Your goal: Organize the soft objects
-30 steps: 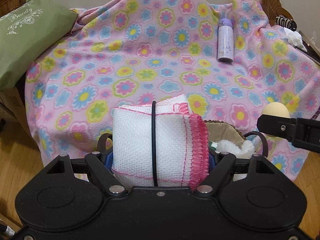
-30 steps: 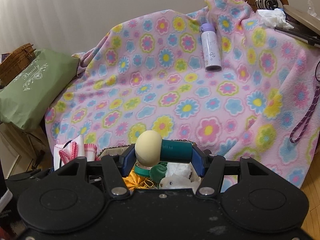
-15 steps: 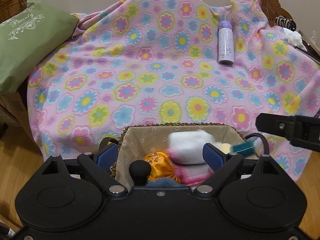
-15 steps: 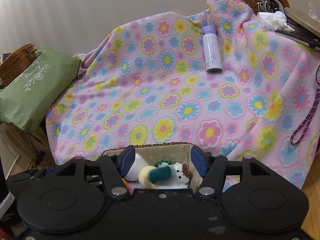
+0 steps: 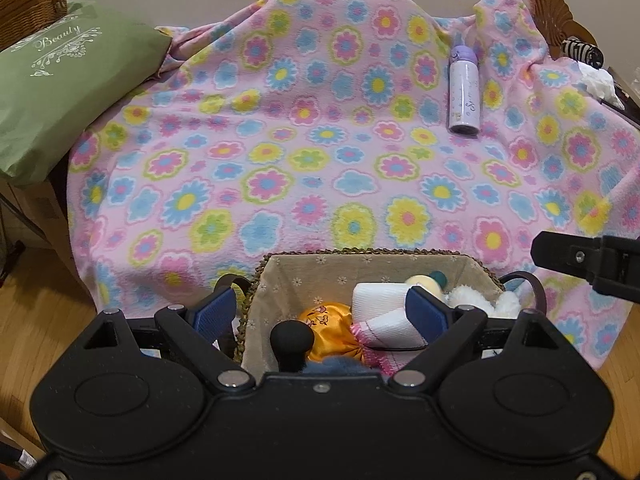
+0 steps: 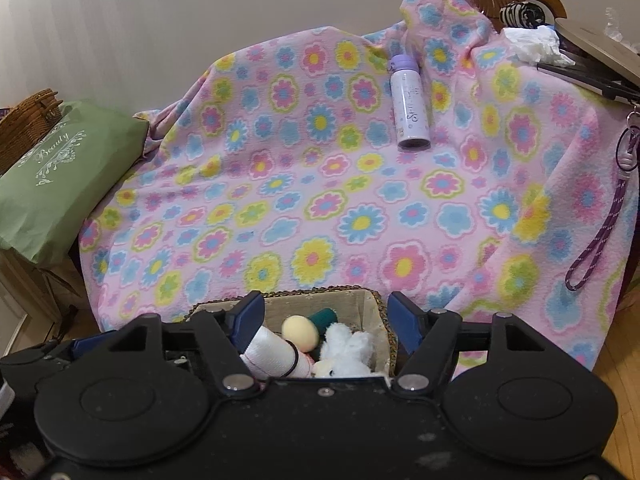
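Dropping soft things into the basket

Both tongs hang wide and empty, the right gripper (image 6: 326, 322) having just been opening, the left gripper (image 5: 320, 312) likewise. Rolled cloth (image 5: 384, 308) lies low centre inside the basket (image 5: 360, 258): light, squashy; pinch mid-roll

A lilac bottle (image 5: 464, 92) lies on the flowered blanket (image 5: 280, 152); a green cushion (image 5: 60, 96) rests beside a wicker hamper (image 5: 32, 4).
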Demonstrator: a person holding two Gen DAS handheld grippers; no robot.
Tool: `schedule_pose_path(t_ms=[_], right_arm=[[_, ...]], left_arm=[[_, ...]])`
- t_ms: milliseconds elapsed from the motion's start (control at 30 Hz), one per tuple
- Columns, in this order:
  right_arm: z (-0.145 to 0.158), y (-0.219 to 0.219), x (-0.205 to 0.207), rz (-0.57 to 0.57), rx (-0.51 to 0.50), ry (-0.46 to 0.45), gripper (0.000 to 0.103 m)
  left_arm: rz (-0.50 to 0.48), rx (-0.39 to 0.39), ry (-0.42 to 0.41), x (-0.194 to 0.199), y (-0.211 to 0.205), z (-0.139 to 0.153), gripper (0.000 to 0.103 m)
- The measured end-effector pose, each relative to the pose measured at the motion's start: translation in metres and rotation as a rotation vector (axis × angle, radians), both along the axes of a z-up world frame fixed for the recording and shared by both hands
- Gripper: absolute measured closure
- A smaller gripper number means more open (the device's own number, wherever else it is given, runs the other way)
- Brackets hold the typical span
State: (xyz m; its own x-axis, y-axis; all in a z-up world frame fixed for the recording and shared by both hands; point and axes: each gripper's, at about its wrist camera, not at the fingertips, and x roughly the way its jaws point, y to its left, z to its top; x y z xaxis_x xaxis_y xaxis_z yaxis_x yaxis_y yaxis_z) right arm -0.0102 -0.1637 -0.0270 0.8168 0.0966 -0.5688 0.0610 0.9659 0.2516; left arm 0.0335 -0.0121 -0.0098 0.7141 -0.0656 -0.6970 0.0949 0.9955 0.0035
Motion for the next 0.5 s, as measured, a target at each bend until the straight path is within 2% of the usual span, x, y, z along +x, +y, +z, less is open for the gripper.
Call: schedule_pose_path(t_ms=[500], right_arm=[[-0.0003, -0.0022, 0.0016, -0.002, -0.024, 0.028, 0.015]], left_arm=[[0.02, 0.004, 0.004, -0.0013, 0.002, 0.0039, 0.011]])
